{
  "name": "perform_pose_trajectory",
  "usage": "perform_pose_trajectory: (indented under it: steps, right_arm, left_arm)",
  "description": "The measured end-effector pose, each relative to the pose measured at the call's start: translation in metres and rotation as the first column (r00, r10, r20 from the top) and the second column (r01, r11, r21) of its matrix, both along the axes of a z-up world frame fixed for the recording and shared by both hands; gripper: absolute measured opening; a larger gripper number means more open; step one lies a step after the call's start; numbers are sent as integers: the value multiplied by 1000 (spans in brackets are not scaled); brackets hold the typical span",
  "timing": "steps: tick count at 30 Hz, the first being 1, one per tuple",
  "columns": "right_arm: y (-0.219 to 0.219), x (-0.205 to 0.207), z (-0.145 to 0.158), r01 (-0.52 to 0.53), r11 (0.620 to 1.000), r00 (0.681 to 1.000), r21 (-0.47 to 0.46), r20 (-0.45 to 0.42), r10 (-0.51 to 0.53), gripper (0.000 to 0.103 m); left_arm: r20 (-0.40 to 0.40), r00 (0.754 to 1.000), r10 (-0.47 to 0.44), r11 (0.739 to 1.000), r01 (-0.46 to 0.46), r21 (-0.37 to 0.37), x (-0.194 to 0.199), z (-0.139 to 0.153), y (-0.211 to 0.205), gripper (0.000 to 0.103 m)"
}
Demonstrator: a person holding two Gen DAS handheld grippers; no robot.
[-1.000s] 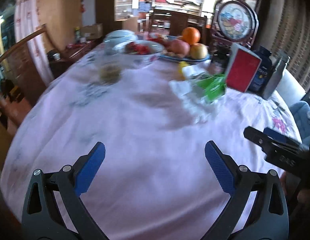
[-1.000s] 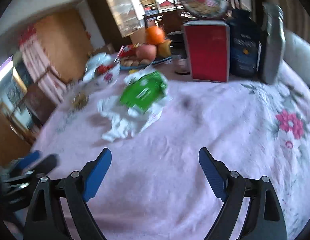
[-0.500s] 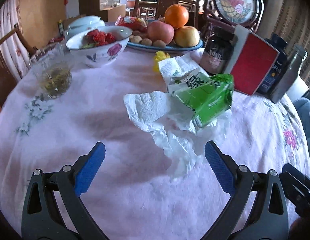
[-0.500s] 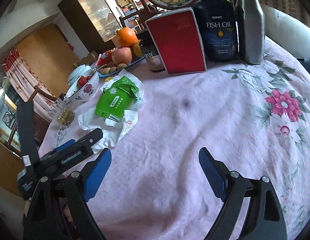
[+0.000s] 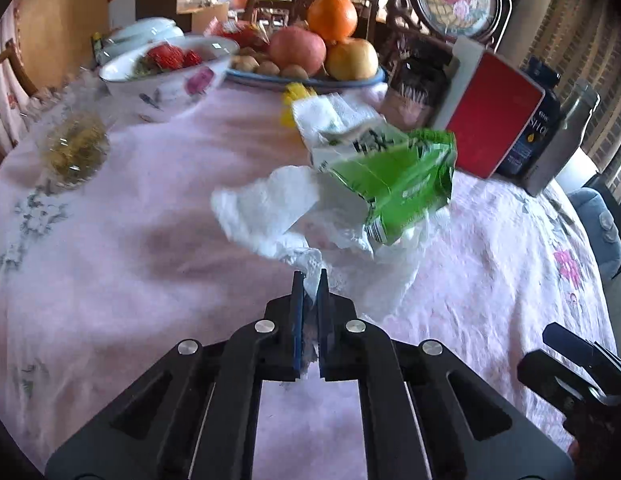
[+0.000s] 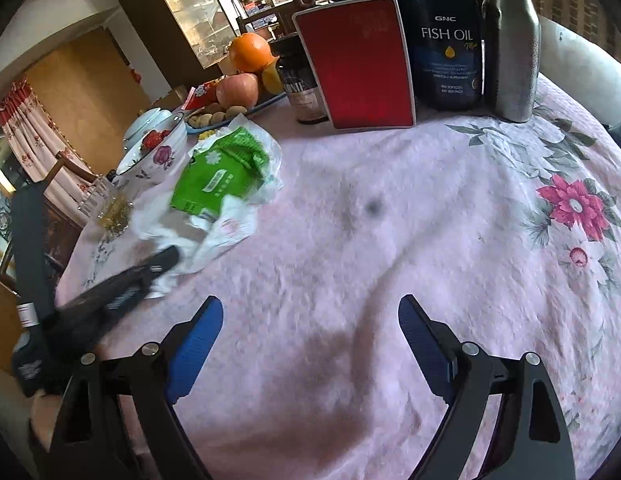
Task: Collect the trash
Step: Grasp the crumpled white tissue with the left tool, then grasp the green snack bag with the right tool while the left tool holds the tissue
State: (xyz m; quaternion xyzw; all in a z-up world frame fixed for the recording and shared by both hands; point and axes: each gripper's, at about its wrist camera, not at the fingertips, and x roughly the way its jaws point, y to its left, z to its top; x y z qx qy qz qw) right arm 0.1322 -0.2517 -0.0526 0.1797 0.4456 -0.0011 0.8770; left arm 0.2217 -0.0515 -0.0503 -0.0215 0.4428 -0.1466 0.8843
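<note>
a crumpled white paper towel (image 5: 278, 216) is pinched at its near corner by the left gripper (image 5: 310, 280), whose blue pads are clamped together on the tissue. the rest of the towel is spread on the pink floral tablecloth (image 5: 130, 260), and a torn green carton (image 5: 394, 176) is seen lying on top of it. behind the carton, a second white tissue (image 5: 330, 114) and a small yellow scrap (image 5: 294, 92) are found just in front of the fruit plate (image 5: 350, 80). a flowered bowl (image 5: 170, 76) and a glass (image 5: 74, 148) are placed to the left. a red box (image 5: 490, 120), a fish oil bottle (image 6: 446, 40) and a steel flask (image 6: 510, 40) are stood along the far right. the right gripper (image 6: 310, 332) is held released above bare cloth, nothing between its wide-spread pads, well apart from the trash.
</note>
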Motion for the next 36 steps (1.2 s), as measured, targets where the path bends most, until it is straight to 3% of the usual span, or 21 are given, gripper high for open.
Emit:
perform_pose_trajectory:
  steps: [4,9,12,15,20,25,29,32,36]
  right_arm:
    - [2,4,-6,20,998,1000,-58,3,-20,88]
    - [11,5,-9,19,989,999,-145,48,-12,88]
    - [24,4,-4,1,979,996,-205,91,18,88]
    - [32,12,5,-44,986,995,-162,85,58,88]
    - [44,53,30,-130,974,980,-185,126,155,88]
    - [45,105,36,-194,978,970,-80,132,203,88]
    - [53,129,29,-232,971,965,-53,111,237,88]
    - [66,126,27,-306,952,946,-14,110,305,87]
    - [85,103,34,-436,899,891,32,152,427,87]
  left_arm:
    - [100,989,105,994,-103,-24,-15,33,32,6]
    - [208,939,274,961,-260,-93,-28,68,78,7]
    - [182,942,281,958,-265,-105,-26,68,88,7]
    - [116,955,272,959,-259,-119,-19,62,92,7]
    - [69,963,261,960,-252,-125,-16,56,93,7]
    - [60,962,267,959,-260,-112,-14,53,94,7]
    - [39,958,284,954,-279,-106,-10,49,99,7]
    - [31,954,300,952,-296,-81,-7,47,100,7]
    - [20,950,311,948,-309,-76,-6,45,103,7]
